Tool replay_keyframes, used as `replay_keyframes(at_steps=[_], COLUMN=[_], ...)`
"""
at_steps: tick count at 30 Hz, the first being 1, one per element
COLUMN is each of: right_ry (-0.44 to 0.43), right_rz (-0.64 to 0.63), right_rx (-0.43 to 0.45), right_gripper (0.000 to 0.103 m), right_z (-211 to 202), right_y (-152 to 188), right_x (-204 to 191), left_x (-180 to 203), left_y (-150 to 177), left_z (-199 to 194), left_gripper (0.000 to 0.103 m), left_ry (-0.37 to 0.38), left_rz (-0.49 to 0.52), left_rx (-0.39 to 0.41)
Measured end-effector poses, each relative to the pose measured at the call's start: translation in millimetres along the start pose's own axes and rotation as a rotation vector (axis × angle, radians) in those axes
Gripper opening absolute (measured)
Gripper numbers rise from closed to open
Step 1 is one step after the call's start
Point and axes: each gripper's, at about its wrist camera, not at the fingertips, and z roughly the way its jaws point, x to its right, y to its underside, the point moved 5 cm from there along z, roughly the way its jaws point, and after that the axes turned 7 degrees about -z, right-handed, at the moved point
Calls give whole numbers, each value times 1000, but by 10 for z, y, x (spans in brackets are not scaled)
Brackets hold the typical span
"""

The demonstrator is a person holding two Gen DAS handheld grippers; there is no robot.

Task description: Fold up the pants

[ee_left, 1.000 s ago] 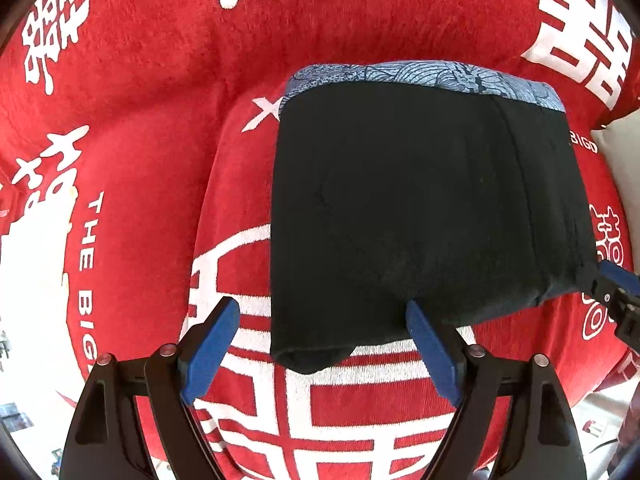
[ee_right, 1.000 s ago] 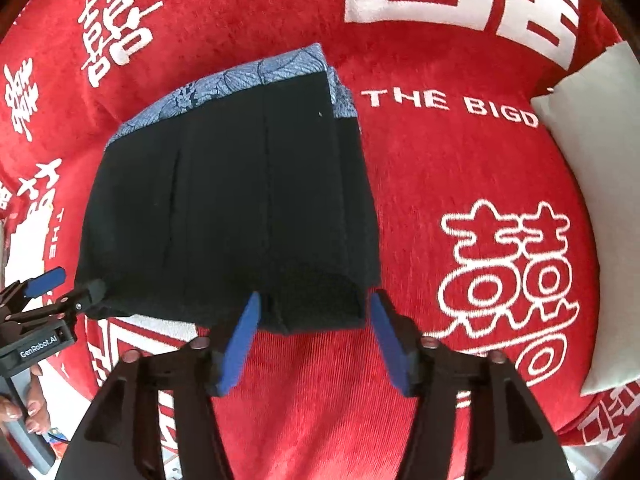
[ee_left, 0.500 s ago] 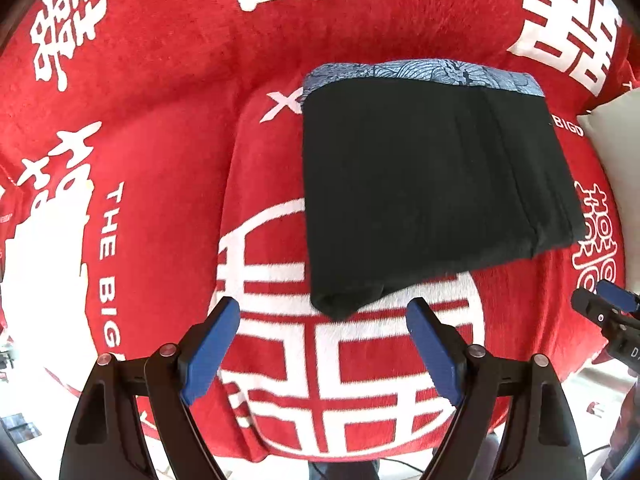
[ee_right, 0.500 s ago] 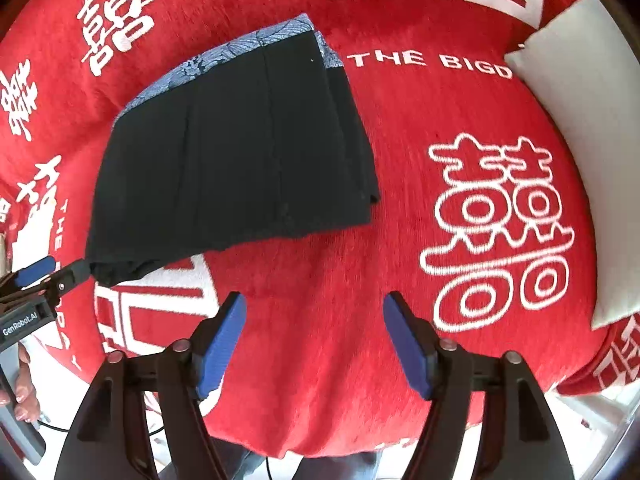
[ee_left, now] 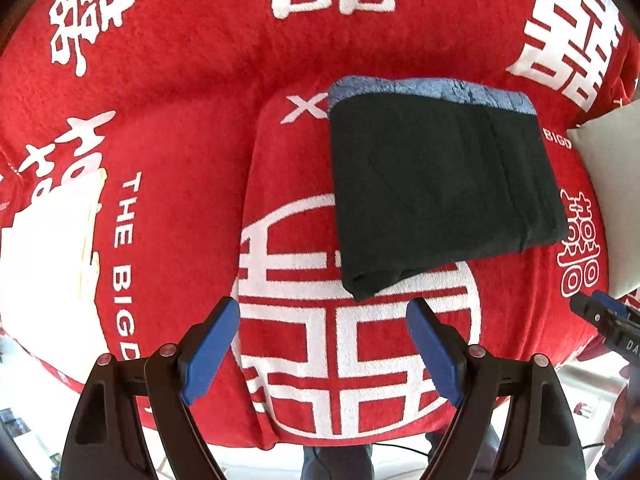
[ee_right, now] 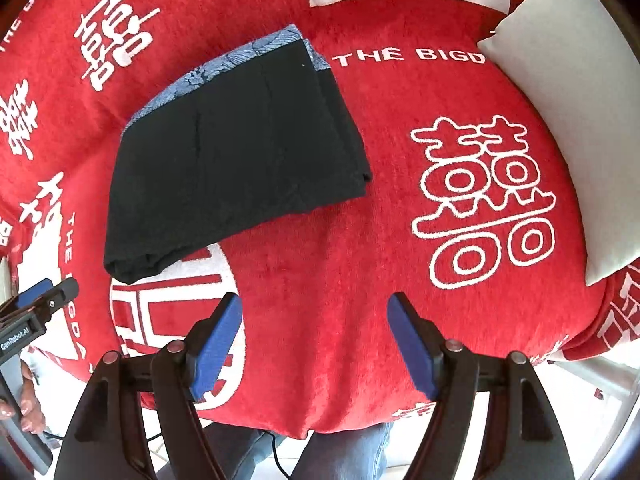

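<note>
Pants (ee_left: 436, 184) are seen as a compact black rectangle, already folded over, lying flat on the red blanket (ee_left: 180, 100) with white characters; a blue patterned waistband (ee_left: 432, 90) shows along the far edge. Nothing is held.

Left gripper (ee_left: 324, 336): fingers spread wide apart, empty, just short of the near-left corner of the pants (ee_right: 236, 152). That corner is seen ahead and slightly right of centre between the fingers, not touching.

Right gripper (ee_right: 316, 332): fingers also wide apart, empty. The near edge of the bundle lies ahead and to the left, clearly farther off than on the left side; the near-right corner is well apart from the fingers.

Long axis: judged to run left-right across both views, near edge slanted, with the left corner closer to the operator. A white pillow (ee_right: 568, 120) is seen to the right, clear of the pants.

Judgement: fold looks essentially done, both tools clear of the cloth. If one more fold or a straightening is wanted, the left gripper is the nearer one; the approach would be straight ahead onto the near-left corner, where the layers are stacked thick.
</note>
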Motion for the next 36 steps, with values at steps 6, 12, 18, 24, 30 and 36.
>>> replay_keyframes(at_steps=[6,12,18,24,30,36], right_ry=[-3,-12,-23,-62,-84,-211], right_rz=[2,21,6,4,-40,-5], right_rx=[9,11,65,73,86,23], right_gripper=[78,78,78,78,78,78], right_z=[-112,-102,31,58,38,337], right_y=[-42,-20,-229,-649,-1064,-1362], right_x=[-24,57,148,254,444,676], left_x=[-103,-73,9,56,93,97], left_y=[-107,-128,-177,-349,-627,-875], left_z=[16,168,317,387,426,637], left_gripper=[86,86,86,86,86,86], left_ry=[51,54,72,55,90,175], left_rz=[-29,-40,-78,-107,-145,-148], left_rx=[0,-8,5,13,38,14])
